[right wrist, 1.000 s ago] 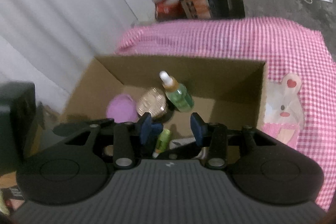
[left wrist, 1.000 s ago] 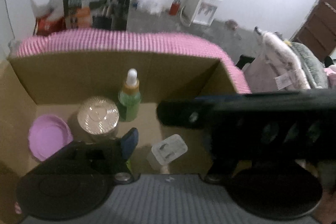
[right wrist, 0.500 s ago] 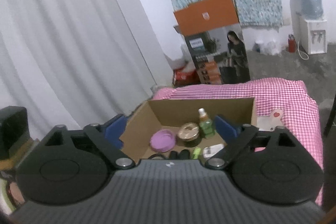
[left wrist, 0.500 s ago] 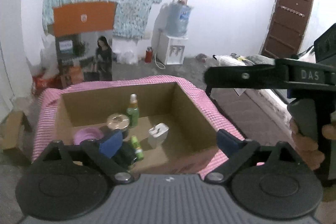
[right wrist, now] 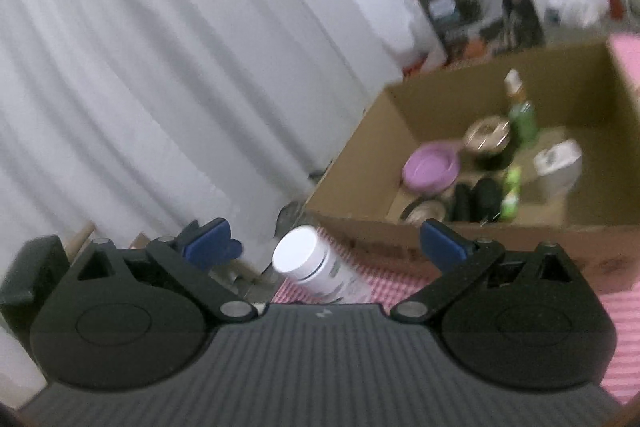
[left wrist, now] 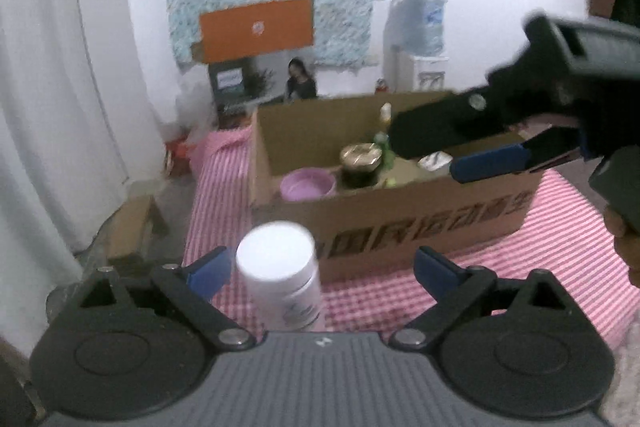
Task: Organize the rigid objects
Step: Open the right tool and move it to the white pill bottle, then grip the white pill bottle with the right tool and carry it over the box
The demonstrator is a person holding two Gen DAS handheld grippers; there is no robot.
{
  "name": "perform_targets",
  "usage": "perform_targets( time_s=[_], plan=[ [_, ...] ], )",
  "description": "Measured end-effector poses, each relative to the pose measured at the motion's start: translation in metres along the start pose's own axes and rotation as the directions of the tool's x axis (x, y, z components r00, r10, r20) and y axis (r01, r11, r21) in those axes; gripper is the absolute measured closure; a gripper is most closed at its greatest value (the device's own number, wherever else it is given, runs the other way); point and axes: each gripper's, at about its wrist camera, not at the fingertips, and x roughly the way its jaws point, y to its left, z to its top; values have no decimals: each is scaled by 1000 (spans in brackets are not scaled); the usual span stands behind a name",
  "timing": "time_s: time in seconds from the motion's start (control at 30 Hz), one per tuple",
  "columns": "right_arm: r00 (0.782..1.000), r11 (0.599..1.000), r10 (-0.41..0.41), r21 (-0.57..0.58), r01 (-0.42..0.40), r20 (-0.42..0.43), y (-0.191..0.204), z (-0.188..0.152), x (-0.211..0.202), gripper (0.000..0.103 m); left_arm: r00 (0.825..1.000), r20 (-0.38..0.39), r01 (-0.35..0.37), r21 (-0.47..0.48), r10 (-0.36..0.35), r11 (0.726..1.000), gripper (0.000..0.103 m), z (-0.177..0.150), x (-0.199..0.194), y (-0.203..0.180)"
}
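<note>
Left wrist view: left gripper (left wrist: 320, 263) wide open, holds nothing; white bottle (left wrist: 280, 279) stands on the pink checked cloth (left wrist: 540, 247) between its fingers, untouched, just before the cardboard box (left wrist: 420, 223). Right gripper (left wrist: 492, 159) hovers over the box, open, empty; its jaws have just been opening. Right wrist view: right gripper (right wrist: 324, 243) wide open, white bottle (right wrist: 316, 267) between fingers, apart. Box (right wrist: 352, 163) holds pink bowl (right wrist: 430, 167), gold-lidded jar (right wrist: 488, 139), green bottle (right wrist: 522, 115).

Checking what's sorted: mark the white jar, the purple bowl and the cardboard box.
white jar (left wrist: 275, 255): left wrist view, flat lid top.
purple bowl (right wrist: 430, 165): right wrist view, inner hollow.
cardboard box (left wrist: 420, 223): left wrist view, printed front wall.
</note>
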Motion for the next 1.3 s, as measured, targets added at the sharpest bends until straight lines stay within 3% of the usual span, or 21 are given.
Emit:
perform_targets(
  time_s=[0.23, 0.4, 0.67, 0.8, 0.9, 1.3],
  plan=[
    [991, 1000, -1, -10, 0, -132, 22, -11, 65, 2, 998, -40, -45, -38, 44, 998, 9, -9, 38, 17],
    [981, 1000, -22, -19, 19, -191, 22, -11, 98, 3, 998, -65, -28, -66, 24, 997, 20, -17, 52, 29],
    [970, 1000, -11, 3, 13, -244, 18, -12, 121, 15, 998, -58, -3, -89, -2, 996, 48, -17, 57, 33],
    [965, 1000, 5, 25, 1, -262, 17, -13, 126, 33, 998, -57, 0, -96, -6, 995, 49, -15, 56, 33],
    [964, 999, 18, 37, -8, -265, 16, -14, 127, 41, 998, -60, 0, -90, -5, 996, 49, -16, 53, 30],
    [969, 998, 66, 32, -60, -239, 35, -14, 95, 41, 999, -26, -24, -58, 23, 998, 49, -4, 13, 21]
  ],
)
